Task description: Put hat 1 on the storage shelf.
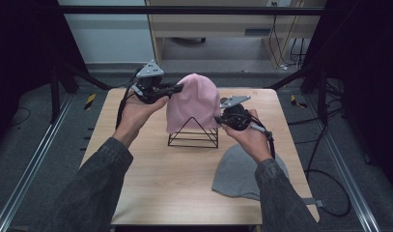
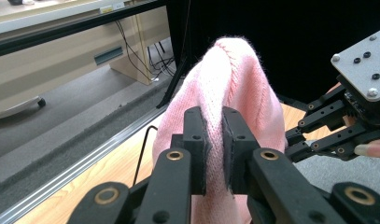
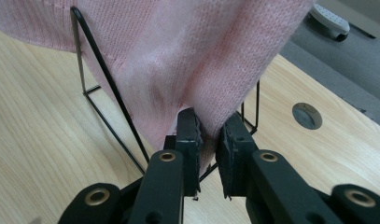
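Claw on the left (image 1: 177, 88) pinches the upper left side of the pink knit hat (image 1: 193, 102), which drapes over the black wire pyramid stand (image 1: 193, 137) at the middle of the desk (image 1: 150, 183). Lower down, the right claw (image 1: 218, 119) clamps the hat's hem at its right edge, seen close in the right gripper view (image 3: 207, 140). Both claws grip fabric, so the hat's long axis runs upright between them, and lifting it off looks to go straight up

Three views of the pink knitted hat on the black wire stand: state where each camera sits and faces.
High view: above the person's side, looking forward and down; forearms, left gripper, right gripper, grey hat.
Left gripper view: looks along its jaws, pinching the pink knitted hat.
Right gripper view: jaws pinch the hem by the black wire stand.
All share the pink hat.
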`<state>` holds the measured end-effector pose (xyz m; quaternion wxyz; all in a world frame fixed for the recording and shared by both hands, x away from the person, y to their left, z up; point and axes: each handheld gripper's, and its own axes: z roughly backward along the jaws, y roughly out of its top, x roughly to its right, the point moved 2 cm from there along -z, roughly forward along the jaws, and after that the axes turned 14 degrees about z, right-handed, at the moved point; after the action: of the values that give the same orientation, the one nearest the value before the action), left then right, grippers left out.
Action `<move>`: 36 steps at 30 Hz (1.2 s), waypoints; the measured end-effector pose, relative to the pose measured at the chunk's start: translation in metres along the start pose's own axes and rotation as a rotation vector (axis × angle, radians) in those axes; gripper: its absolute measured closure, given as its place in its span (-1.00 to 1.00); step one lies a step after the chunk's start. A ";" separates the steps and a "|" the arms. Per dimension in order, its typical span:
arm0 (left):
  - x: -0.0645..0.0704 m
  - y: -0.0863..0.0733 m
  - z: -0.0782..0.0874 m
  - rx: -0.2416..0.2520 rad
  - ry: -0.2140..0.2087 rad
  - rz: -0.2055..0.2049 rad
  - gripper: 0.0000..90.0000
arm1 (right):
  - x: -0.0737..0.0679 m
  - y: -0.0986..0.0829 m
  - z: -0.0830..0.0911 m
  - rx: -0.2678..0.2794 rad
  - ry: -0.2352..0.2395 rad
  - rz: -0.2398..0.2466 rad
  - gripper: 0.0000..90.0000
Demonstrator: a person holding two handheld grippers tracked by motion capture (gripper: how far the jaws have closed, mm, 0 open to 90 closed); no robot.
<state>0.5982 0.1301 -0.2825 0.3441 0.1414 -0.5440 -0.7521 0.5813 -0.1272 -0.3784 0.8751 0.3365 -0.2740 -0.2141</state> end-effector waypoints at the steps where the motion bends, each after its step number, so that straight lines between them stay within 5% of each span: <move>1: 0.000 -0.001 0.000 -0.004 0.000 0.002 0.81 | -0.001 -0.001 -0.001 0.001 0.001 -0.003 0.77; 25: -0.004 -0.030 -0.009 -0.060 -0.007 0.017 0.81 | -0.010 -0.021 -0.022 -0.054 0.026 -0.004 0.77; 36: 0.000 -0.042 -0.011 -0.094 -0.012 -0.007 0.81 | -0.019 -0.031 -0.032 -0.073 0.054 -0.011 0.76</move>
<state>0.5892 0.1299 -0.3252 0.3443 0.1226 -0.5098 -0.7788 0.5812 -0.1228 -0.4265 0.8927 0.3114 -0.2403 -0.2198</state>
